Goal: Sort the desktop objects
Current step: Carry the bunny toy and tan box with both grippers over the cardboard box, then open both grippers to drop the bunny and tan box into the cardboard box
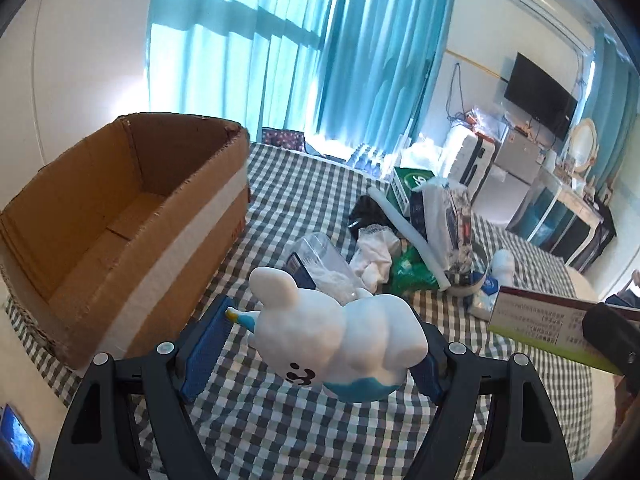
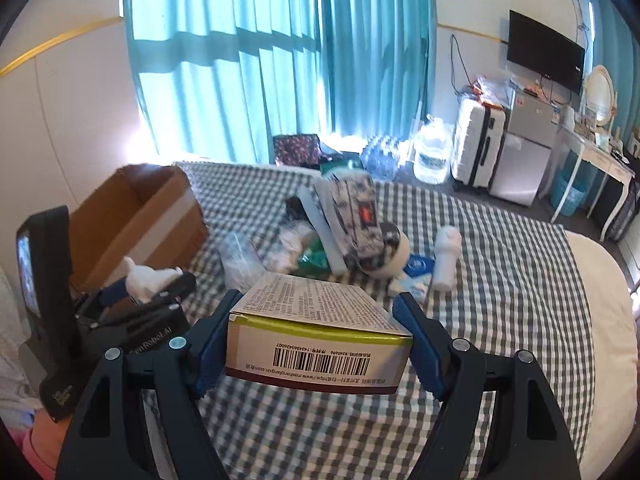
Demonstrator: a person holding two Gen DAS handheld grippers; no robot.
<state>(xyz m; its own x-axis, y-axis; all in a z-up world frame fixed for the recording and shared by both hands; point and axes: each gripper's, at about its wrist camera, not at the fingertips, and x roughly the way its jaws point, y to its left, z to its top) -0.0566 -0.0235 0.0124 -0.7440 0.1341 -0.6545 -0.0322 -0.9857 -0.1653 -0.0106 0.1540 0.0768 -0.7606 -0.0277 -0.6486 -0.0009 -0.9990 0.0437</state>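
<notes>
My left gripper (image 1: 320, 360) is shut on a white figurine (image 1: 340, 332) with a blue base, held tilted above the checked bedspread (image 1: 280, 420). The figurine also shows at the left of the right wrist view (image 2: 146, 276). My right gripper (image 2: 316, 340) is shut on a flat medicine box (image 2: 320, 332) with a barcode on its near end; the same box (image 1: 536, 324) juts in at the right of the left wrist view. An open, empty cardboard box (image 1: 120, 220) stands on the bed to the left, close to the left gripper.
A pile lies mid-bed: a clear plastic bag (image 1: 320, 256), white cloth (image 1: 372, 256), a green bag (image 1: 412, 268), a foam tube (image 1: 404, 228), a patterned pouch (image 2: 352, 216), a white bottle (image 2: 446, 260). A suitcase (image 2: 476, 140), fridge and dressing table stand beyond the bed.
</notes>
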